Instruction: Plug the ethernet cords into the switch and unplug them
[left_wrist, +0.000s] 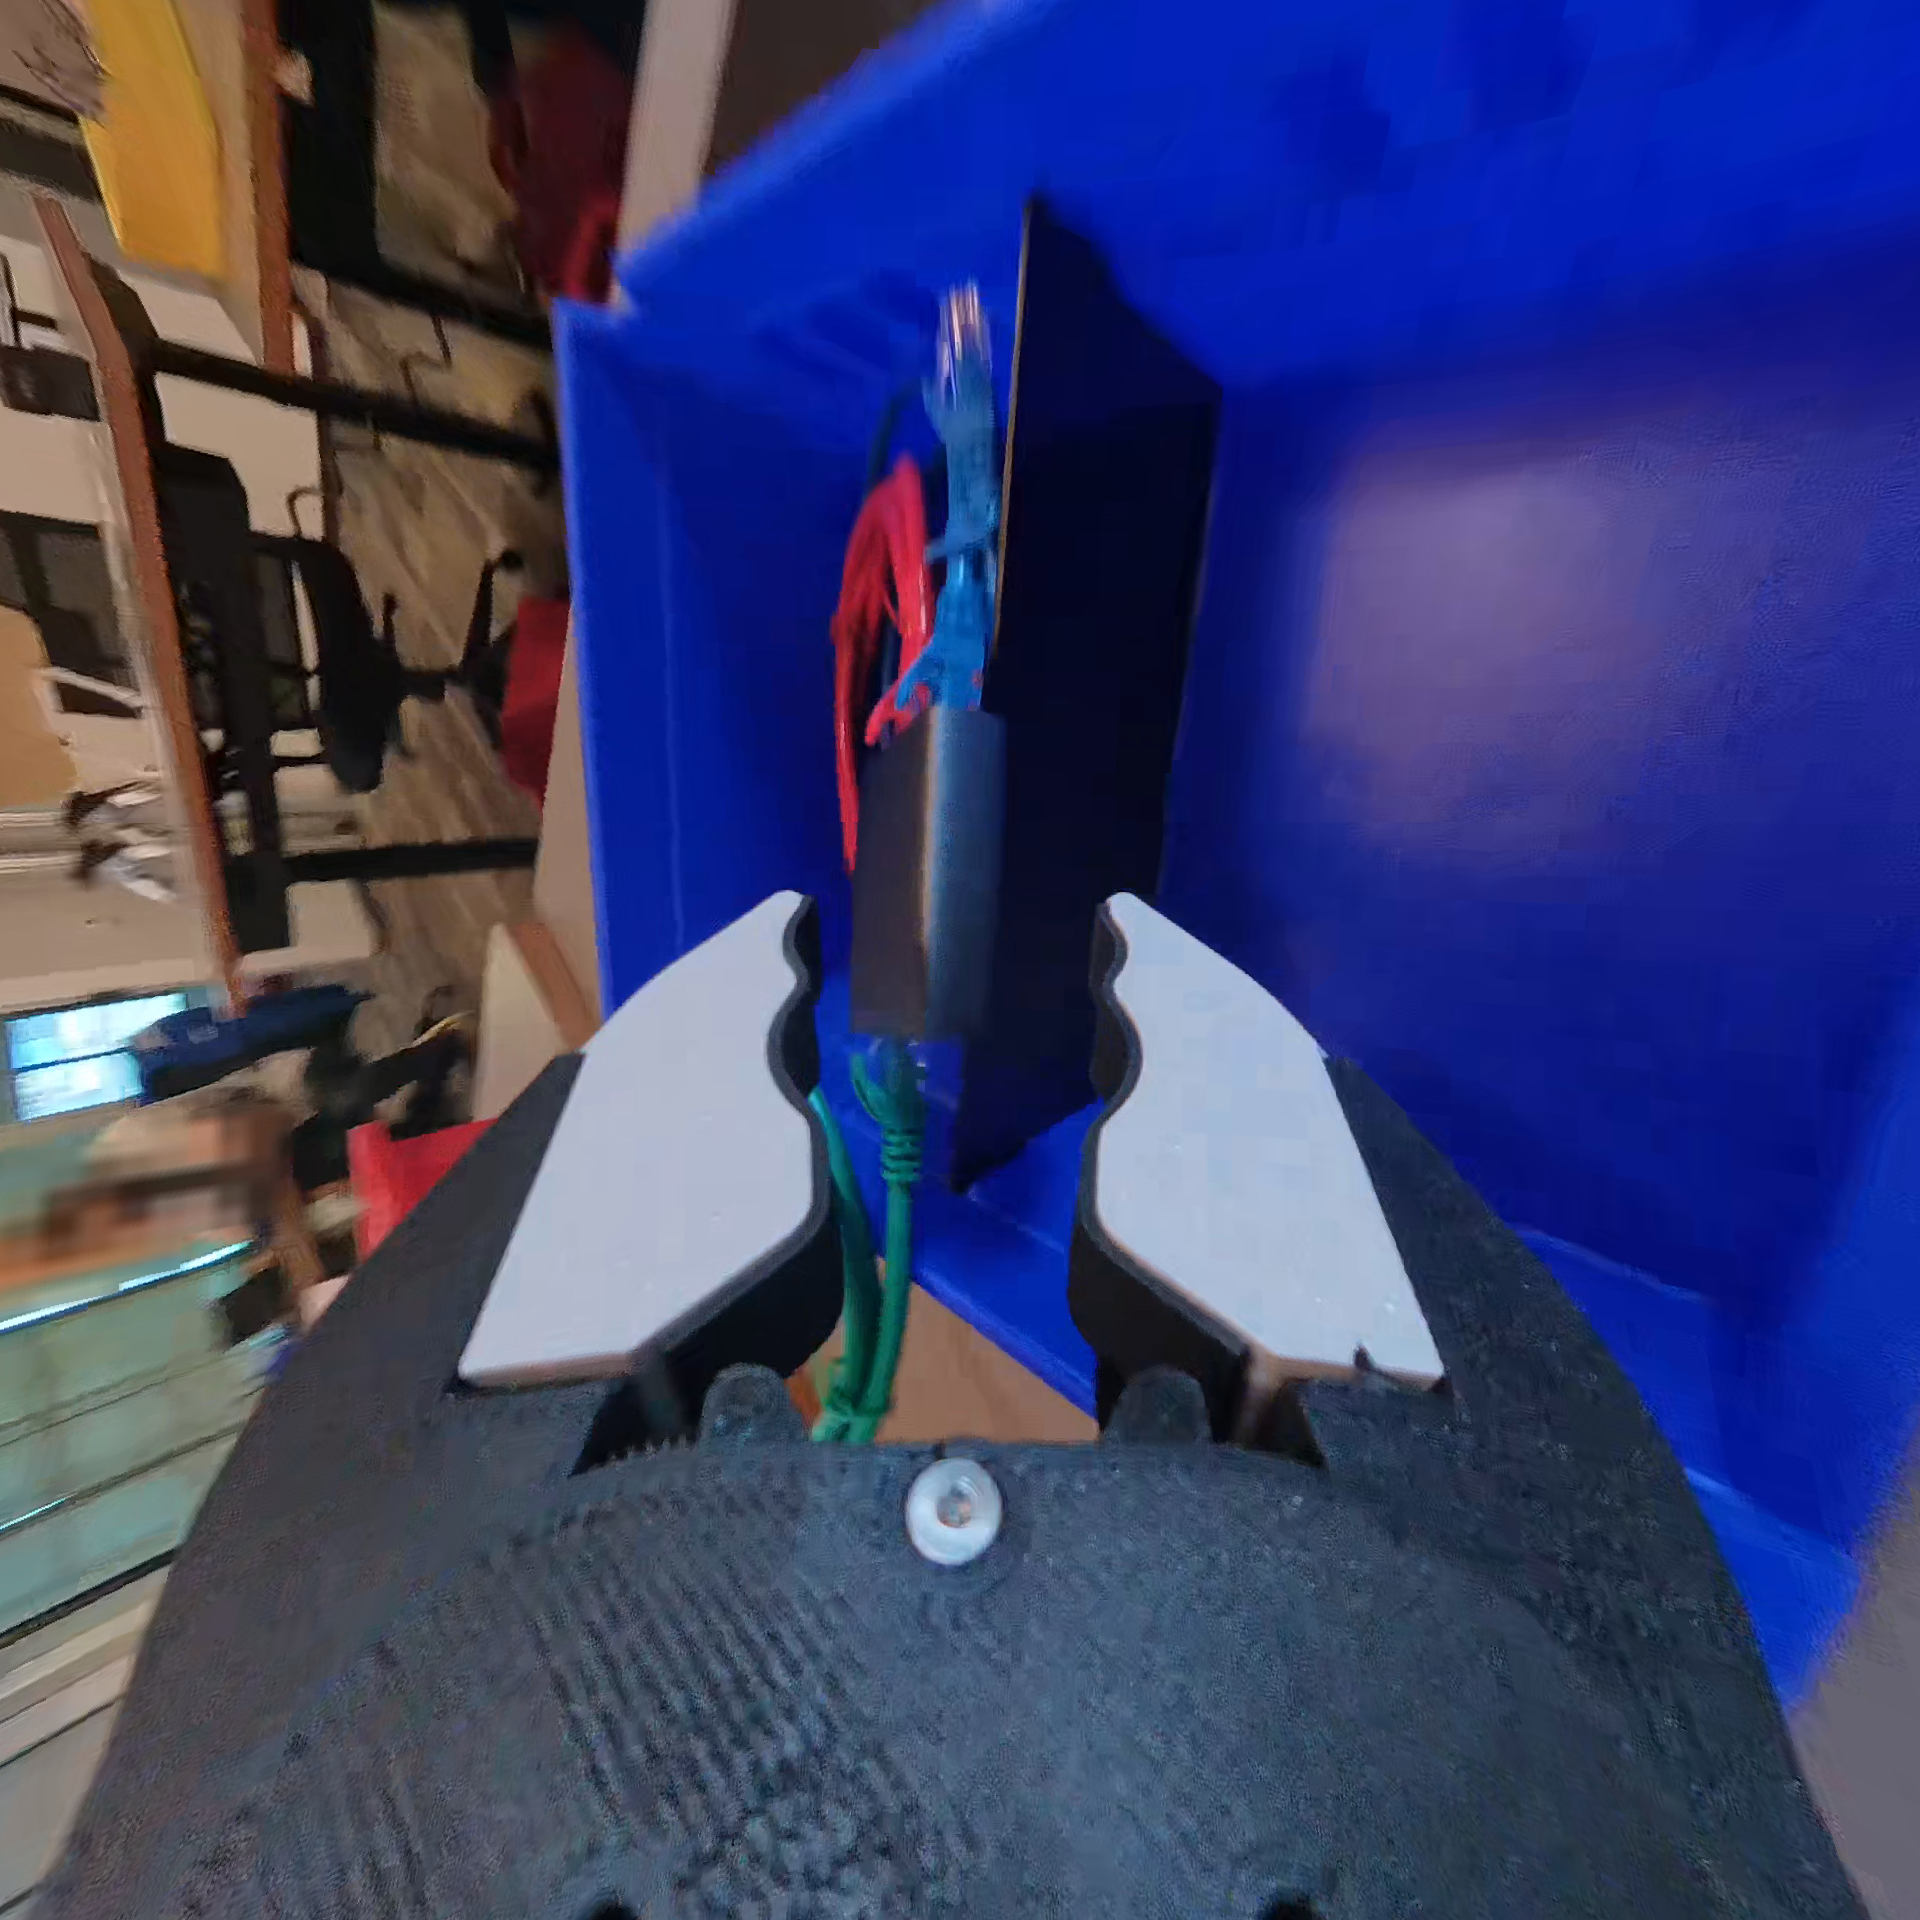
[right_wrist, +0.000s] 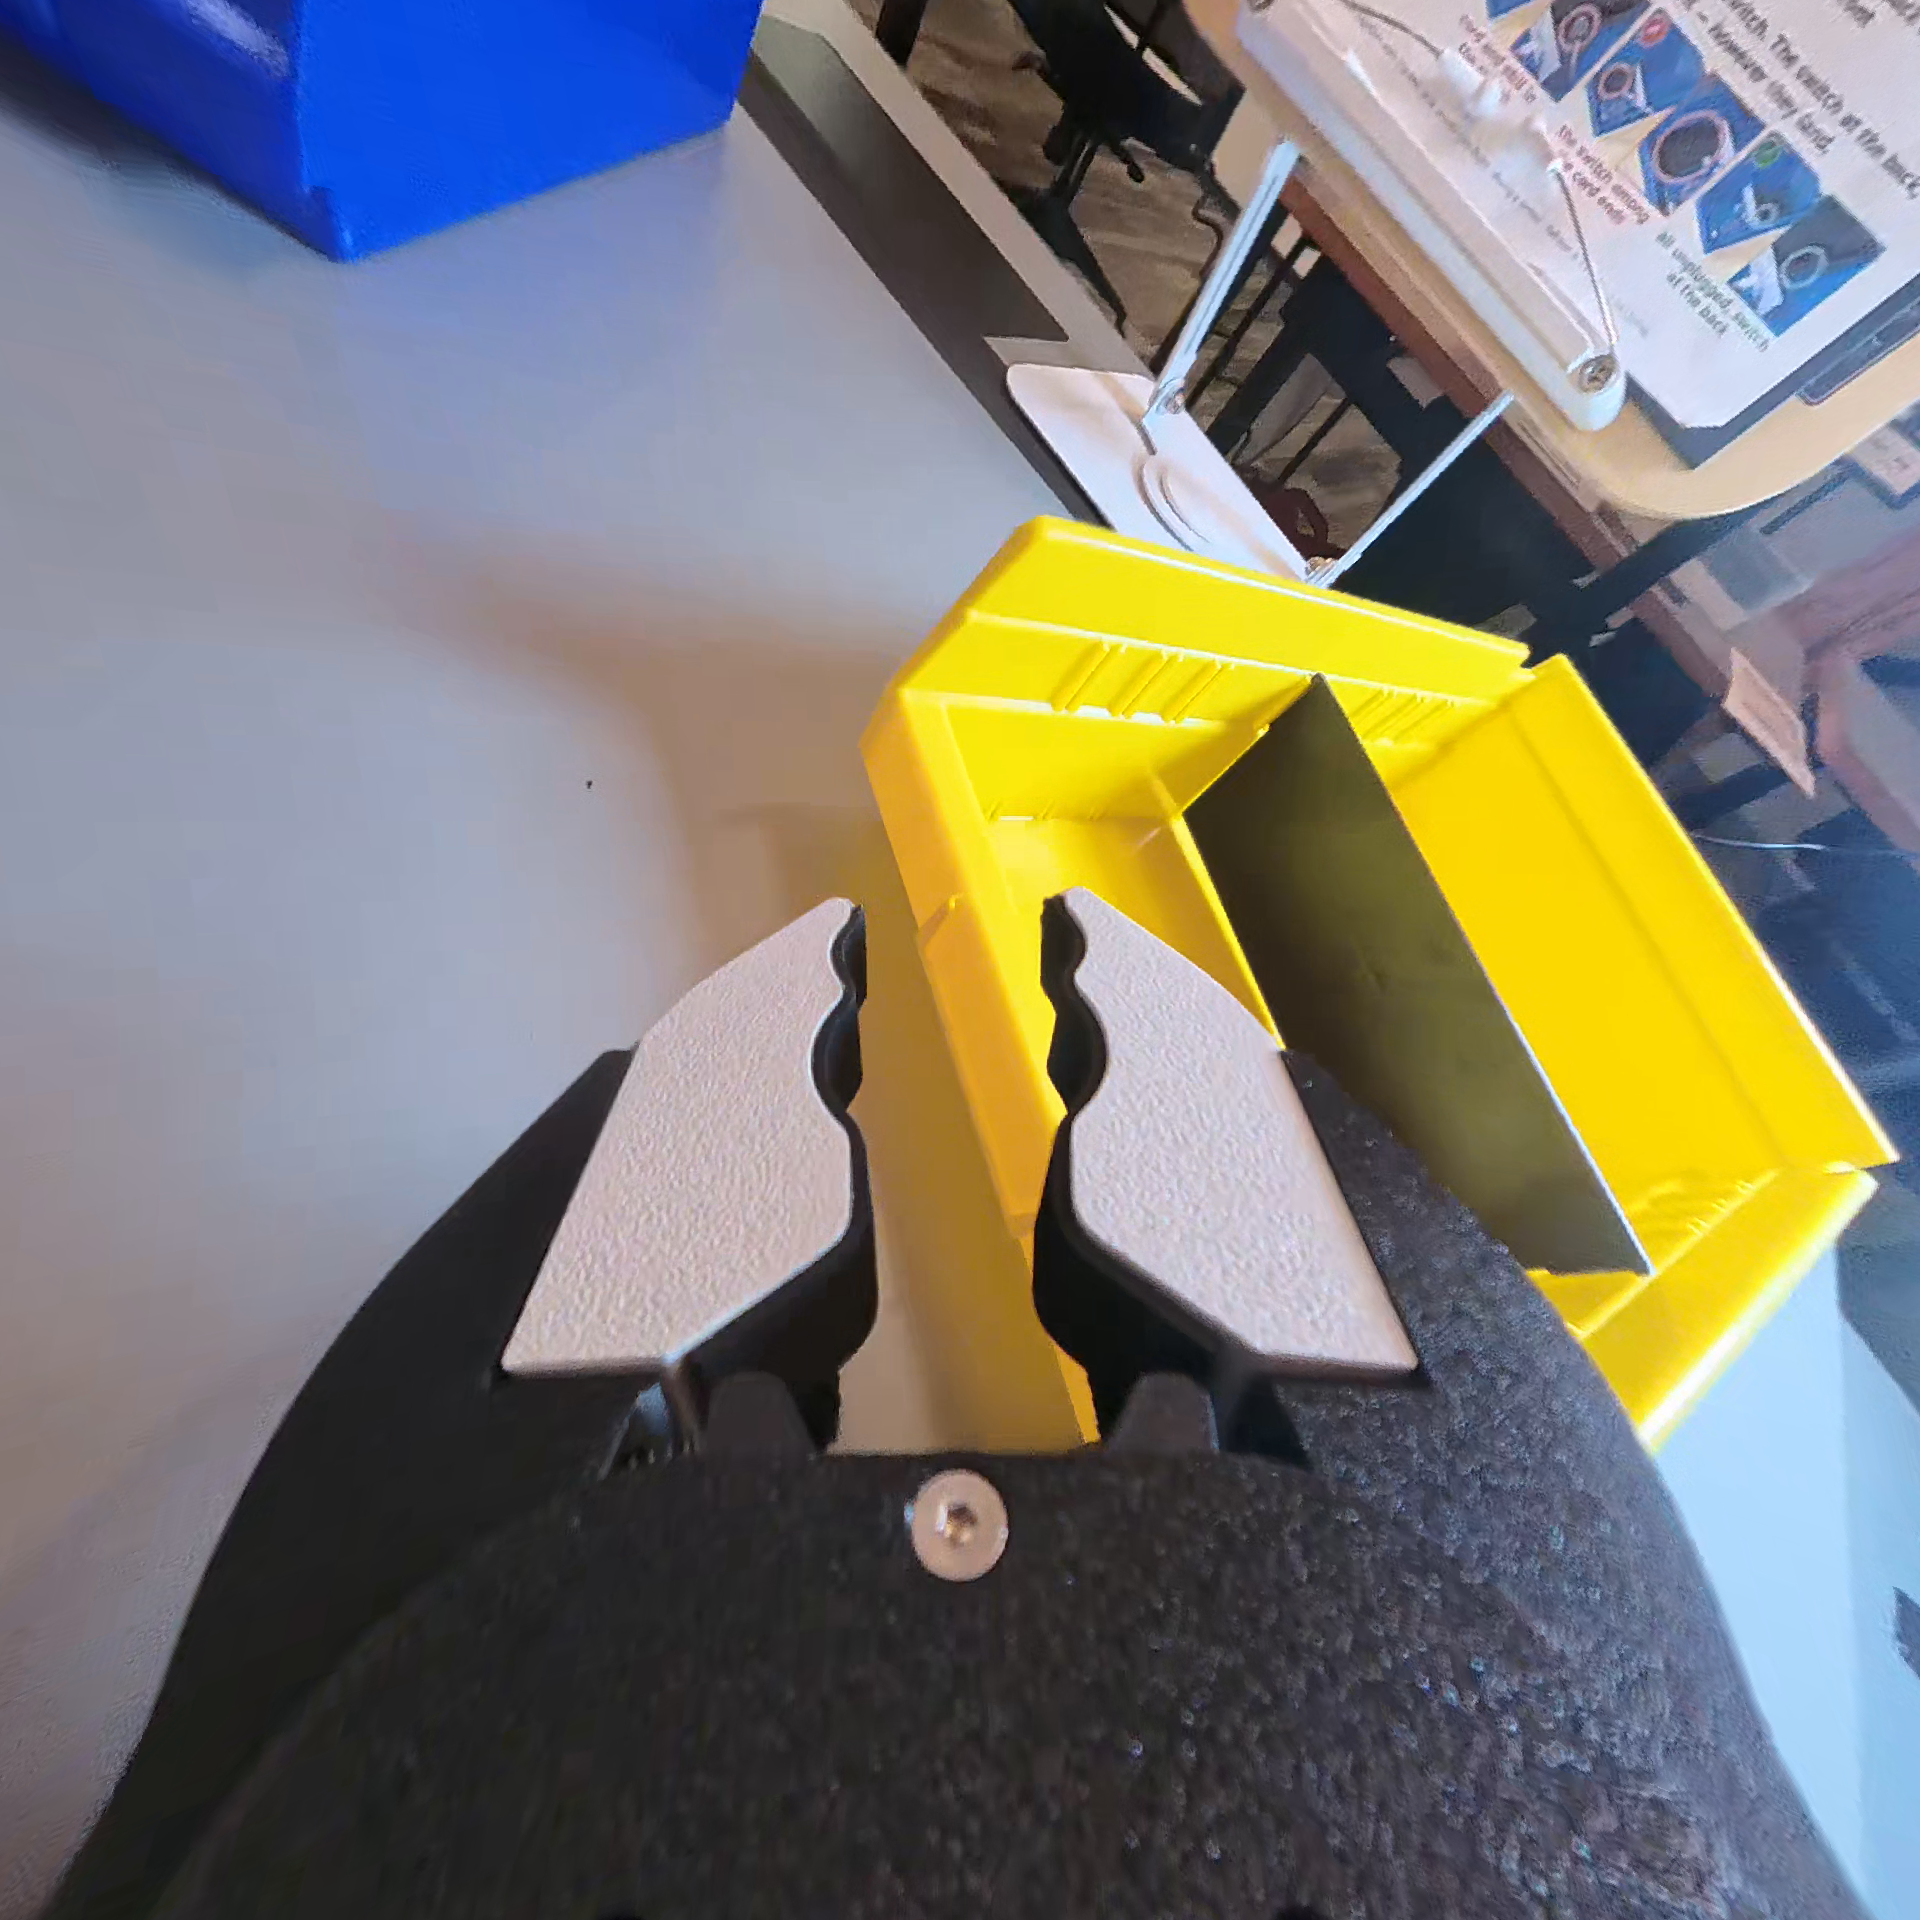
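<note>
In the left wrist view, blurred by motion, the dark box-shaped switch (left_wrist: 930, 873) stands in a blue bin (left_wrist: 1455, 644) beside a black divider (left_wrist: 1101, 582). A green cord (left_wrist: 883, 1195) runs to the switch's near end. A blue cord (left_wrist: 961, 488) and a red cord (left_wrist: 878, 592) lie at its far end. My left gripper (left_wrist: 954, 920) is open, its fingertips either side of the switch's near end, not touching it. My right gripper (right_wrist: 951, 920) is open and empty over the wall of a yellow bin (right_wrist: 1091, 727).
The yellow bin holds a dark divider (right_wrist: 1382, 987) and sits on a grey table (right_wrist: 364, 623) near its edge. The blue bin (right_wrist: 395, 114) shows at the far left. A white stand (right_wrist: 1143, 436) holds an instruction sheet (right_wrist: 1704, 177). My right fingertips sit around 45 centimeters from my left ones.
</note>
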